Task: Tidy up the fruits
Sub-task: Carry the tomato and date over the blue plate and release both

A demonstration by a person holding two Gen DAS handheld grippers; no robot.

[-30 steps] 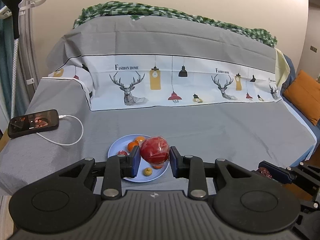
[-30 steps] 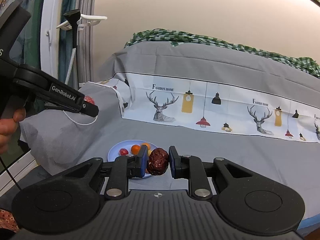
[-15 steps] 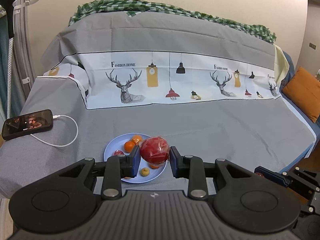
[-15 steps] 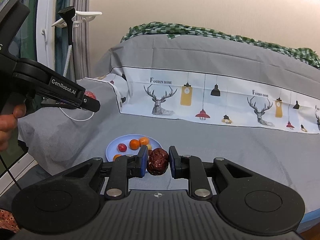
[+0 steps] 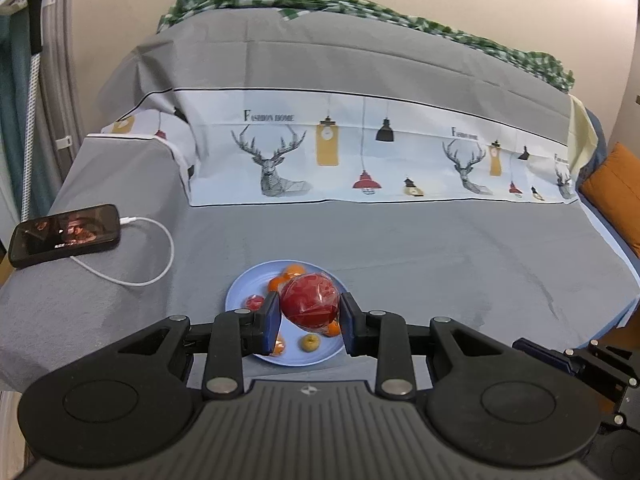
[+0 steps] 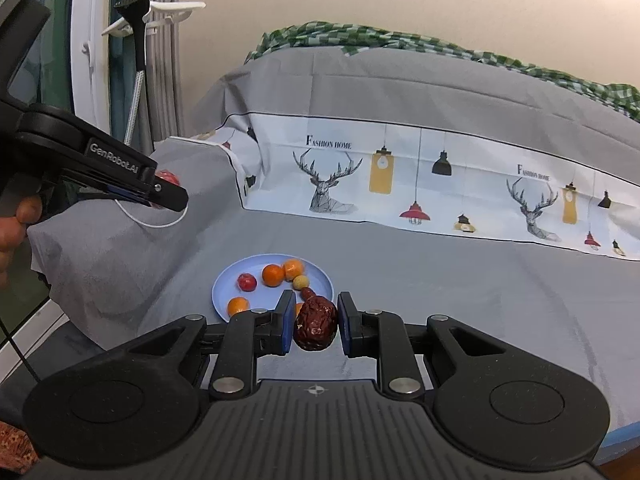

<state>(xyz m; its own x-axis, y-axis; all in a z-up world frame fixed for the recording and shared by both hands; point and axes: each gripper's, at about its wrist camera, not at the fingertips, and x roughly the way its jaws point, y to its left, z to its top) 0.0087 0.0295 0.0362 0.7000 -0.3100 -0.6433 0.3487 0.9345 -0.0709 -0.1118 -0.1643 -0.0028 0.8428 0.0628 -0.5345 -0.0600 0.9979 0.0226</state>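
My left gripper (image 5: 309,318) is shut on a red wrapped apple (image 5: 309,300) and holds it above a light blue plate (image 5: 240,294) on the grey sofa cover. The plate holds small oranges (image 5: 294,270), a small red fruit (image 5: 255,303) and a yellowish fruit (image 5: 309,342). My right gripper (image 6: 314,322) is shut on a dark wrinkled red date (image 6: 315,322) just above the near rim of the plate (image 6: 224,284). The right wrist view shows the left gripper (image 6: 166,194) off at the left, well above the plate, with the apple (image 6: 167,178) half hidden.
A black phone (image 5: 64,235) with a white cable (image 5: 152,248) lies on the sofa arm at left. A printed cloth (image 5: 360,152) covers the backrest. An orange cushion (image 5: 614,184) sits far right. A garment steamer stand (image 6: 140,40) is at left.
Both grippers have moved closer to the plate, which now looks larger in both views. Both still hold their fruit.
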